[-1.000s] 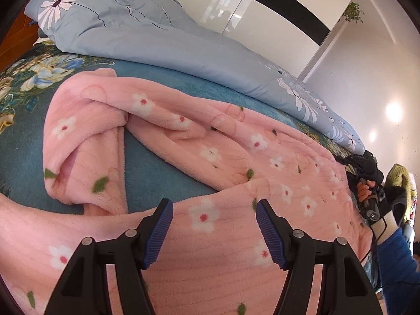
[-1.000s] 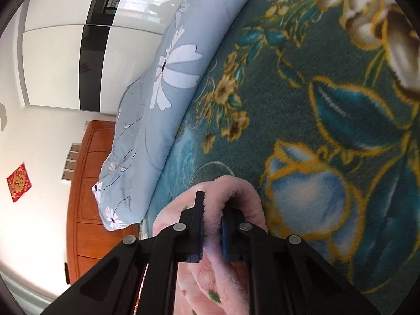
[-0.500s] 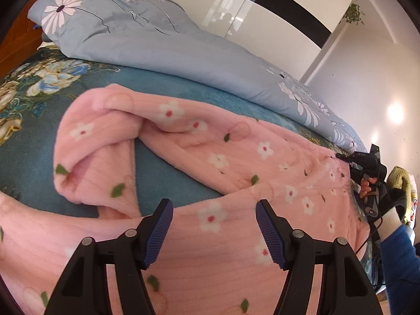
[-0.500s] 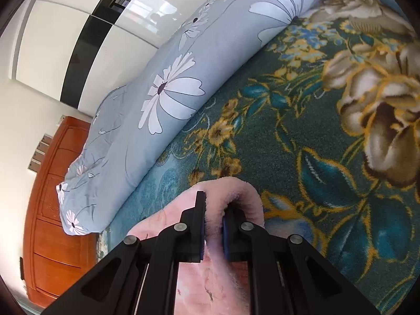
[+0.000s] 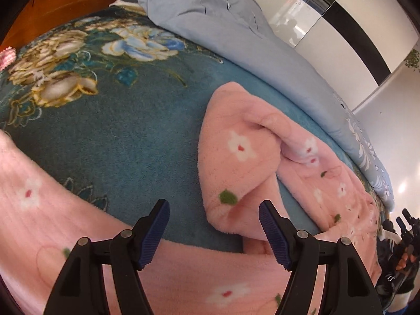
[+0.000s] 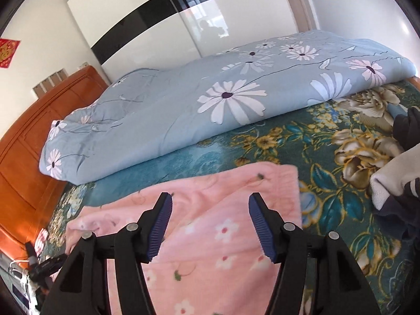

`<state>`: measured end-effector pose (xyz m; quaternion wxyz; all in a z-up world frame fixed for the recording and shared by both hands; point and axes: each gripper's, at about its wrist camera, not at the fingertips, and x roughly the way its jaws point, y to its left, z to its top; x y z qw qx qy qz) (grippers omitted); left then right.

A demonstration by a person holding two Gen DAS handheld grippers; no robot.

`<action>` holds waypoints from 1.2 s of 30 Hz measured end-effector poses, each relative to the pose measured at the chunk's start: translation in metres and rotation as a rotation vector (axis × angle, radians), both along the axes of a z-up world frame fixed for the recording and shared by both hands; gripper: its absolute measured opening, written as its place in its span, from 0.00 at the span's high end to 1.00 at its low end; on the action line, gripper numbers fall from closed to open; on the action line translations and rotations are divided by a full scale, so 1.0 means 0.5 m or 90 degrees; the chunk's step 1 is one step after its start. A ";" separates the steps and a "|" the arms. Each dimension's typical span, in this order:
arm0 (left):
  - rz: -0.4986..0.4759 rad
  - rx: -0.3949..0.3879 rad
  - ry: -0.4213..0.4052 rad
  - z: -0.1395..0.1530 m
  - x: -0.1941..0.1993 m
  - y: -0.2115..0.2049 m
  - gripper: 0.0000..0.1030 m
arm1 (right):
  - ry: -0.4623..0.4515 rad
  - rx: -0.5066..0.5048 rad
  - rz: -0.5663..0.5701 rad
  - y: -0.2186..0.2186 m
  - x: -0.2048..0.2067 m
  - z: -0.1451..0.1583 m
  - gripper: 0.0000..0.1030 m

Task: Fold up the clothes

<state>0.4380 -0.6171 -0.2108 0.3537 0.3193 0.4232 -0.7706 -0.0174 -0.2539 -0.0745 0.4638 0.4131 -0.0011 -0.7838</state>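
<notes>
The pink fleece garment (image 5: 236, 162) is running off the lower frame edge. Dark clothes (image 6: 404, 131) are being cut off at the right, their kind unclear.

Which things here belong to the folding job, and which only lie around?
For the job: pink floral garment, left gripper, right gripper.
Lying about: blue daisy quilt, teal floral bedspread, dark and white clothes.
</notes>
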 end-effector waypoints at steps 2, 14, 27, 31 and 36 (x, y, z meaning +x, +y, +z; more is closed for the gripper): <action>-0.012 -0.007 -0.007 -0.010 -0.014 -0.009 0.52 | 0.002 0.001 0.025 0.005 0.035 0.003 0.40; -0.100 -0.223 0.046 0.229 -0.202 0.083 0.91 | -0.020 0.000 0.041 0.063 0.082 -0.031 0.40; -0.342 -0.089 -0.031 0.063 -0.543 0.328 0.90 | -0.081 -0.020 0.022 0.147 0.076 -0.080 0.40; -0.338 -0.063 -0.025 0.062 -0.517 0.335 0.82 | -0.091 -0.026 0.017 0.159 0.073 -0.089 0.40; -0.264 -0.029 0.075 0.109 -0.405 0.320 0.27 | -0.105 -0.040 0.021 0.163 0.074 -0.098 0.40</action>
